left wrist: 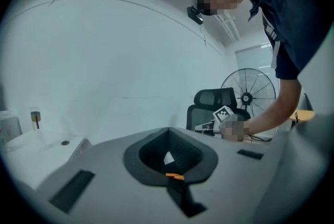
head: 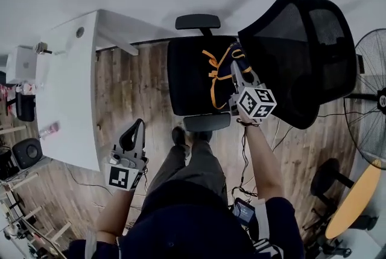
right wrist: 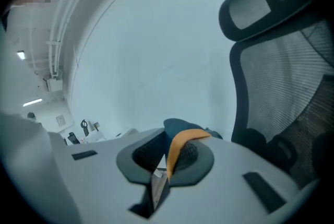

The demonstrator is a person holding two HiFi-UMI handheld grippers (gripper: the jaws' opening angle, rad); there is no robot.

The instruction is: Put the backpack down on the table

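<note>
A dark blue backpack (head: 237, 54) with orange straps (head: 213, 69) hangs just above the black seat of an office chair (head: 187, 86). My right gripper (head: 235, 68) is over the seat and shut on one orange strap (right wrist: 180, 142), and the pack's blue fabric (right wrist: 180, 126) shows just beyond the jaws (right wrist: 168, 157). My left gripper (head: 139, 125) hangs lower left, between the chair and the white table (head: 69, 101), shut with nothing in it (left wrist: 169, 159). The left gripper view shows the right gripper (left wrist: 215, 119) in front of the chair (left wrist: 211, 100).
The chair's mesh backrest (head: 298, 55) rises right of the pack. A standing fan (head: 371, 89) is at the far right, and cables lie on the wooden floor (head: 136, 89). Small items sit at the table's far left end (head: 21, 64). The person's legs (head: 187, 161) stand before the chair.
</note>
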